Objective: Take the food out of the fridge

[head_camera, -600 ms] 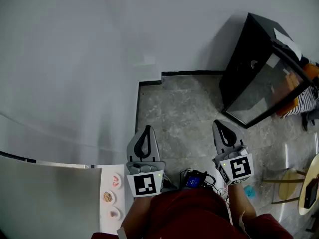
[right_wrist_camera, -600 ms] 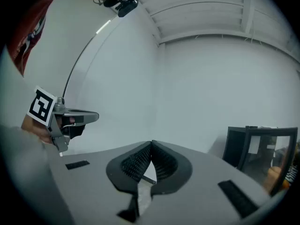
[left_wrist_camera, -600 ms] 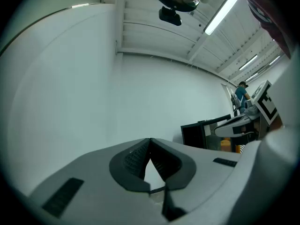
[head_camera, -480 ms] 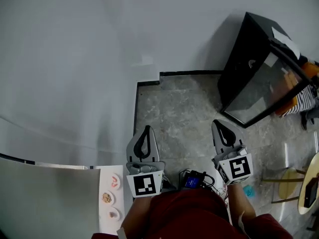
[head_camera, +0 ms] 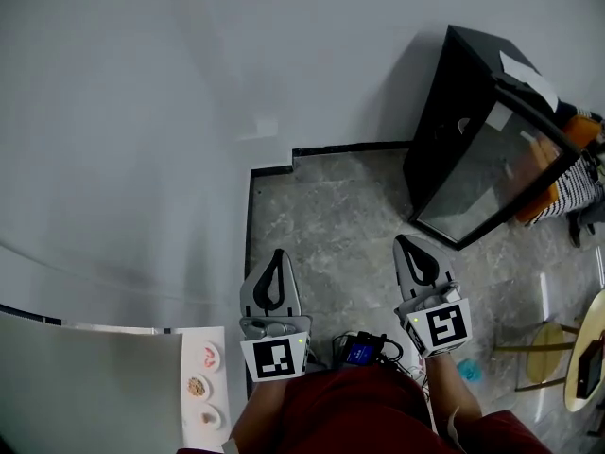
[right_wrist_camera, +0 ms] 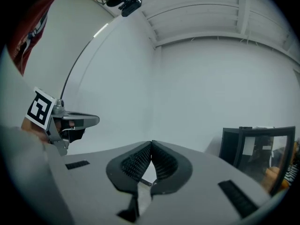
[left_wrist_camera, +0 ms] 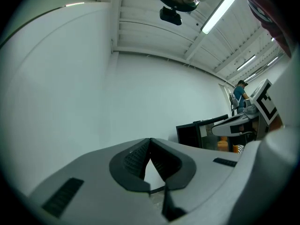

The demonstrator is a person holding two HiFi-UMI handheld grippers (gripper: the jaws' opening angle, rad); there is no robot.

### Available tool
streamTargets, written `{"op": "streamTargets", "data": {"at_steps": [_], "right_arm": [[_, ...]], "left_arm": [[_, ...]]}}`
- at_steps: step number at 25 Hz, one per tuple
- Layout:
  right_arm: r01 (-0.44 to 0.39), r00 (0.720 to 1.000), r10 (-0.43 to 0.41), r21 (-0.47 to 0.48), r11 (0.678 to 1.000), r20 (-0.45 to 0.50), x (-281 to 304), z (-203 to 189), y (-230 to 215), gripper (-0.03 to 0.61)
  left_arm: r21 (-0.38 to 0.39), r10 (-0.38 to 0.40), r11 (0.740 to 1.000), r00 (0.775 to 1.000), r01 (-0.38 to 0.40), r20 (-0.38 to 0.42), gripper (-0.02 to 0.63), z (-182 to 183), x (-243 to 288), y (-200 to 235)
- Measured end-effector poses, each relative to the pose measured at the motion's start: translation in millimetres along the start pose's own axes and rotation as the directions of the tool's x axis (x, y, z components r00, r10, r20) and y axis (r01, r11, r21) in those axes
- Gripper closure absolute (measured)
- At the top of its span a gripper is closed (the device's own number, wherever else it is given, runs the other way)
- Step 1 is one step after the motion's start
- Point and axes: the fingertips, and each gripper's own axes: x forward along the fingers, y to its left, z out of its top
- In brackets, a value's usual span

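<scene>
Both grippers are held side by side over the grey stone floor, pointing at the white wall. My left gripper is shut with nothing between its pads. My right gripper is shut and empty too. The fridge is a black cabinet with a glass door, standing ahead and to the right of the right gripper. Orange items show behind the glass. Neither gripper touches the fridge.
A white tray with three small dishes of food lies at the lower left beside a grey counter surface. A yellow stool and a round table edge stand at the right. A striped cloth lies beyond the fridge.
The whole view has shifted: the fridge and the floor's dark corner edge now sit further left in the picture. Both grippers stay shut, side by side.
</scene>
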Motion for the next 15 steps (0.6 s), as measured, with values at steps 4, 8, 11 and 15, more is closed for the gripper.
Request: {"op": "streamTargets", "data": {"at_steps": [4,8,11,15], "right_arm": [[-0.006,0.996,0.006,-0.001,1.000,-0.094,-2.4,-11.1,-18.2,0.556],[-0.013,0.999,0.013,0.012,1.000,-0.039,6.2,-9.3,-26.9,0.555],[-0.017,0.994,0.017,-0.004,1.000,-0.111,16.4,-16.8,-33.1,0.555],[-0.005,0.998,0.005,0.004,1.000,-0.068,37.6,-16.2,-43.6,0.555]], "left_arm": [[0.005,0.012,1.000,1.000,-0.012,-0.006,0.600,-0.2,10.9,-11.9],[0.004,0.018,1.000,1.000,-0.018,-0.001,0.600,-3.0,19.1,-15.9],[-0.002,0.019,1.000,1.000,-0.019,-0.006,0.600,-7.0,31.8,-13.1],[-0.011,0.003,1.000,1.000,-0.003,-0.005,0.600,-10.7,57.7,-7.4]]}}
